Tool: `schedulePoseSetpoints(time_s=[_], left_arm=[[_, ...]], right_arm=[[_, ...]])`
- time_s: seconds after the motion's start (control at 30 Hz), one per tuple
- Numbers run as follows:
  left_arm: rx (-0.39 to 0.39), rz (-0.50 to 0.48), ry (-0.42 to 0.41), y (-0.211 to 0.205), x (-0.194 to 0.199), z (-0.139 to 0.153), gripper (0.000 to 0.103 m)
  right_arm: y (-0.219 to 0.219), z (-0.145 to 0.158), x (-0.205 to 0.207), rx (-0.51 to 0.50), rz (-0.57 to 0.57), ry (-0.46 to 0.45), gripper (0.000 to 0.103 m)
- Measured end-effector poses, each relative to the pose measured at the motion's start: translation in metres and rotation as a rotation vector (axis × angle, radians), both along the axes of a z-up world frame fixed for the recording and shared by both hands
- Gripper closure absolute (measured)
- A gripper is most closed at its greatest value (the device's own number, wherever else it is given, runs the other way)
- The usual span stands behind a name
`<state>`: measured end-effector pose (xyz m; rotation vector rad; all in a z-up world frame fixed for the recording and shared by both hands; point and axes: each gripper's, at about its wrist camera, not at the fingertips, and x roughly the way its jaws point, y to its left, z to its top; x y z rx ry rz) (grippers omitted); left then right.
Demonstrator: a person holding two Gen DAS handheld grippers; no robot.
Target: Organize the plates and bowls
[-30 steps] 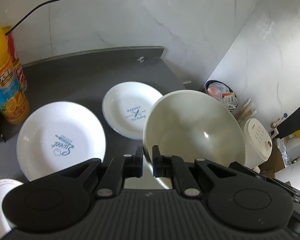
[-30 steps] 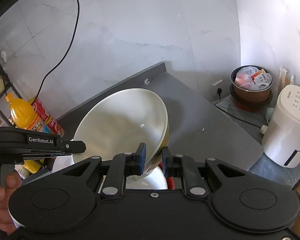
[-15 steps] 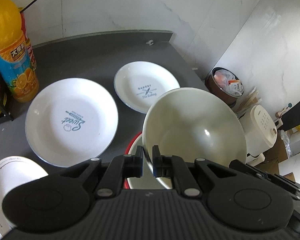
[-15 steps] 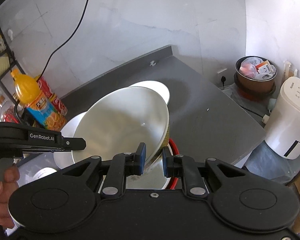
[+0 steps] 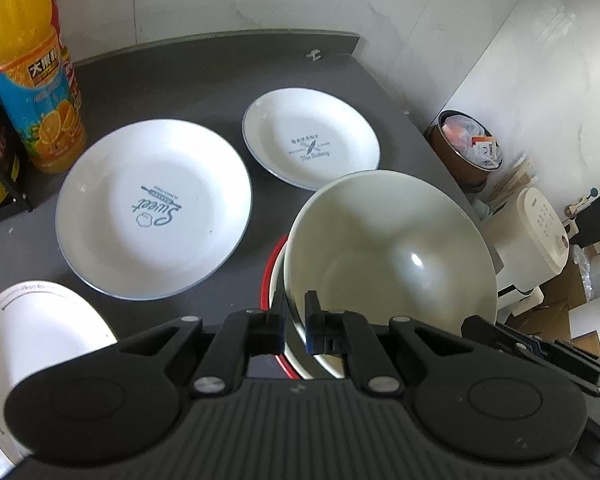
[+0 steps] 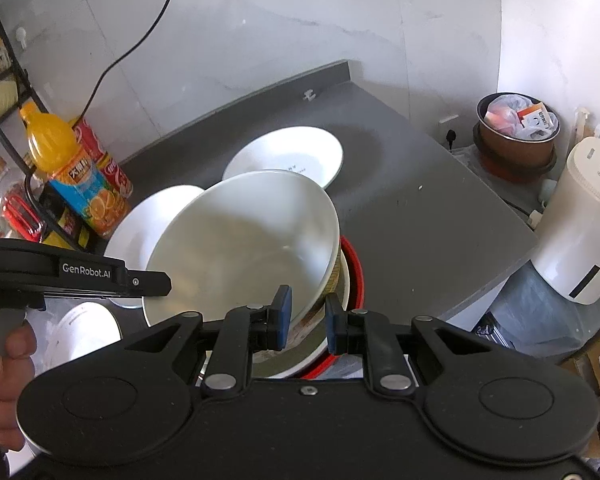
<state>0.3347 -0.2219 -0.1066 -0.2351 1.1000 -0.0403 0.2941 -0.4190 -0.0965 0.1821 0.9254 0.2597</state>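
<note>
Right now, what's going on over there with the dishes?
A person is working two handheld grippers. The left gripper and the right gripper both grip the rim of a cream bowl, holding it tilted just above a red-rimmed bowl on the gray counter. It looks about to be nested inside, though contact is unclear. Two printed plates, the larger plate and the smaller plate, lie side by side unstacked.

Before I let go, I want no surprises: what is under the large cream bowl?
Under the large cream bowl sits a red-rimmed bowl; only its edge shows, its inside is covered.
</note>
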Motion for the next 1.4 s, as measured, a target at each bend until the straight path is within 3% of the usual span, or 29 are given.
schedulePoseSetpoints(time_s=[0.4,0.83,0.93,1.1,1.4], left_arm=[[0.008,0.005,0.045,0.001,-0.001,-0.015,0.096],[0.016,-0.001,0.045,-0.003,0.002,-0.013,0.093],[0.027,0.018,0.031,-0.002,0.003,-0.007,0.089],[0.044,0.073,0.02,-0.002,0.004,-0.003,0.086],[0.073,0.19,0.023,-0.005,0.002,0.006,0.075]], right_arm=[[0.004,-0.011,0.004,-0.037,0.034,0.04,0.085],[-0.005,-0.007,0.01,0.006,0.075,0.049,0.078],[-0.009,-0.003,0.012,0.012,0.097,0.034,0.078],[-0.014,-0.008,0.018,-0.023,0.139,0.019,0.094],[-0.028,-0.009,0.033,0.059,0.212,0.061,0.09]])
